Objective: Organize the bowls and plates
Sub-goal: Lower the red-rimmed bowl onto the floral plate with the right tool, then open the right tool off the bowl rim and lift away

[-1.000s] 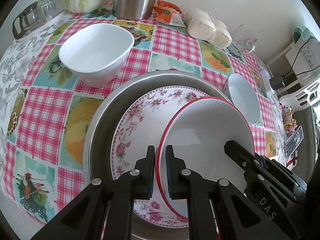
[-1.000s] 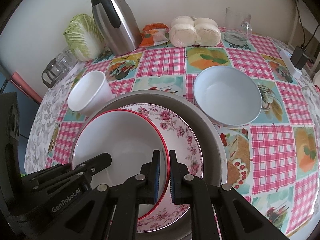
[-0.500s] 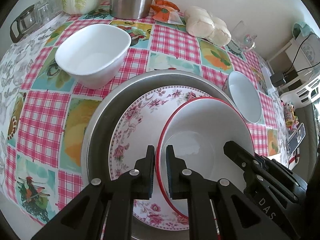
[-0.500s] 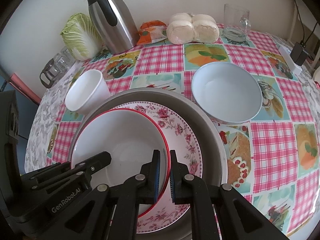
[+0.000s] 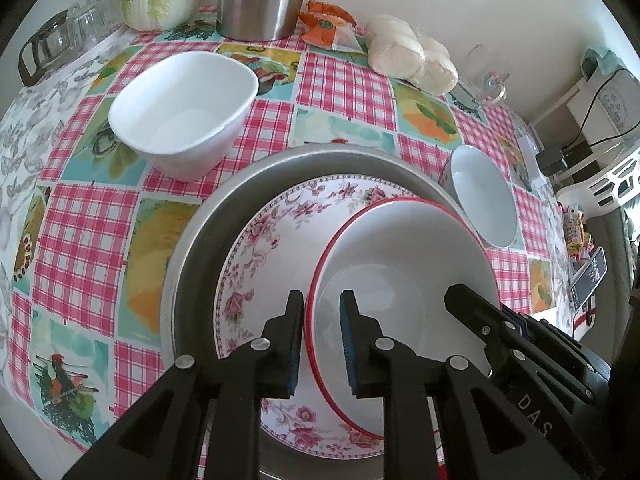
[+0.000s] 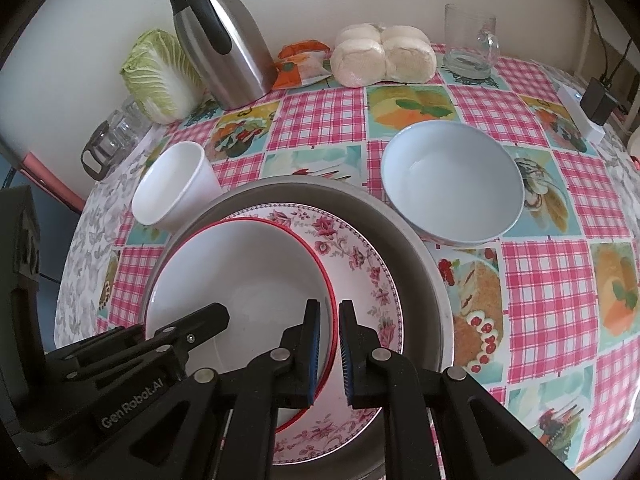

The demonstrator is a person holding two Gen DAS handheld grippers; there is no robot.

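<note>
A white bowl with a red rim (image 5: 400,256) (image 6: 248,272) sits on a floral plate (image 5: 272,248) (image 6: 352,256), inside a round grey metal pan (image 5: 200,240) (image 6: 420,264). My left gripper (image 5: 320,308) straddles the bowl's left rim. Its jaws are opening, and the inner pad stands clear of the rim. My right gripper (image 6: 329,312) is shut on the opposite rim, which sits between its pads. A white squarish bowl (image 5: 184,108) (image 6: 172,188) stands left of the pan. A pale blue bowl (image 6: 452,184) (image 5: 484,196) stands to its right.
Along the back wall stand a steel thermos (image 6: 220,40), a cabbage (image 6: 160,76), a bag of buns (image 6: 384,56), an orange packet (image 6: 300,64) and a glass mug (image 6: 470,40). A glass jug (image 6: 108,140) sits at the table's left edge. The checked tablecloth (image 6: 552,272) is bare at front right.
The left gripper's jaws have parted around the bowl's rim. The right gripper keeps its grip. Neither hand nor the bowl has shifted noticeably.
</note>
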